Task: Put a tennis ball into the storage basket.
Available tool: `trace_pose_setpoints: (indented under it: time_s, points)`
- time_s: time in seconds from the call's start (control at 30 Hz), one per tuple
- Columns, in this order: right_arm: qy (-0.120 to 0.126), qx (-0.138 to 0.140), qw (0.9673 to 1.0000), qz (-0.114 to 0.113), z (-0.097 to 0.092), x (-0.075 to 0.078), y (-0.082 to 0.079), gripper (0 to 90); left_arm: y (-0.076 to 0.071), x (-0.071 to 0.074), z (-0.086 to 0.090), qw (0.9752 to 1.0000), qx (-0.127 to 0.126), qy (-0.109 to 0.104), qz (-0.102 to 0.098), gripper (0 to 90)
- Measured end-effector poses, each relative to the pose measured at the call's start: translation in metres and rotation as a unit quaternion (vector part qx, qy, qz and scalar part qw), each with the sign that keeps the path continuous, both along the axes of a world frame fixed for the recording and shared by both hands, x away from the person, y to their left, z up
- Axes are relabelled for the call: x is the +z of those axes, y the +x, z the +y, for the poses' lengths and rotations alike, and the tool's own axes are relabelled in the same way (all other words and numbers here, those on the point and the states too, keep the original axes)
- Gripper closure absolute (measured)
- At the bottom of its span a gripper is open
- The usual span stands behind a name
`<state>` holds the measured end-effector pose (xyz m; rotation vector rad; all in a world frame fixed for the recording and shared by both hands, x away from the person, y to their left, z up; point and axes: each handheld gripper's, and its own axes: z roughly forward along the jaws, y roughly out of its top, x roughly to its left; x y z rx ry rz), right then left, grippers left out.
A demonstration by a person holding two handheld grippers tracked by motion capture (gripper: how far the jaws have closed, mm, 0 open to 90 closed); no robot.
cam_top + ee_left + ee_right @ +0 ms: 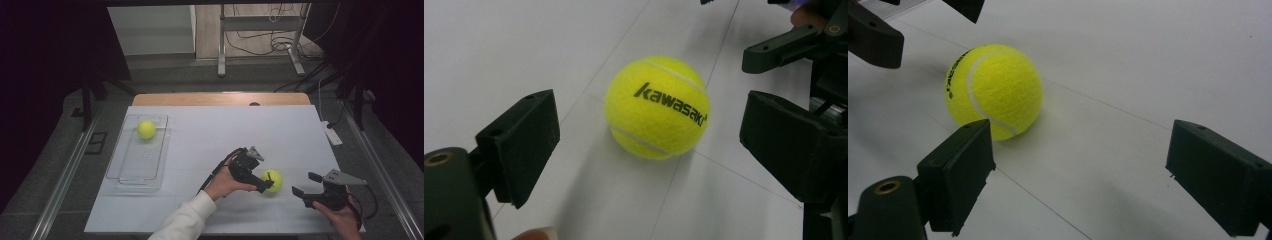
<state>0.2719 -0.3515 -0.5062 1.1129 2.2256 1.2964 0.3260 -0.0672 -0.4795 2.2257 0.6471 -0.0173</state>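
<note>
Yellow felt tennis ball (657,107) lies on white table sheet (210,135), just ahead of L gripper (264,184), between its parted jaws, untouched. R gripper (304,184) held farther off, jaws apart, nothing between. L nearer.

We see a white-covered table (210,125): a clear tray (125,170) at nine o'clock, a tennis ball (274,180) at five o'clock.

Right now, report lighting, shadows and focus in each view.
High view: surroundings dark, white table evenly lit, detail soft. Left gripper view: tennis ball sharp, its lettering readable, soft shadow beneath; near pads slightly blurred. Right gripper view: ball fuzz crisp, faint shadow on the table, no glare.
</note>
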Motion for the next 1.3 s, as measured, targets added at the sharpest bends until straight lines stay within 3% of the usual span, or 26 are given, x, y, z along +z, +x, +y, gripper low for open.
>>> trace_pose_setpoints:
  time_s: [0.3, 0.93, 1.17, 1.3]
  points:
    - [0.000, 0.002, 1.0000, 0.002, 0.000, -0.001, 0.000, 11.9, 0.002, -0.007, -0.009, 0.9996, -0.020, 0.017, -0.006, 8.7]
    - [-0.004, 0.003, 1.0000, 0.003, 0.000, -0.001, 0.001, 11.8, 0.005, -0.025, -0.028, 0.9981, -0.035, 0.048, -0.017, 8.6]
    - [-0.003, 0.003, 1.0000, 0.004, 0.000, -0.002, 0.001, 11.8, 0.004, -0.030, -0.033, 0.9973, -0.040, 0.054, -0.030, 15.2]
    - [-0.002, 0.003, 1.0000, 0.004, -0.001, -0.002, 0.001, 11.8, 0.002, -0.029, -0.034, 0.9972, -0.042, 0.049, -0.038, 25.2]
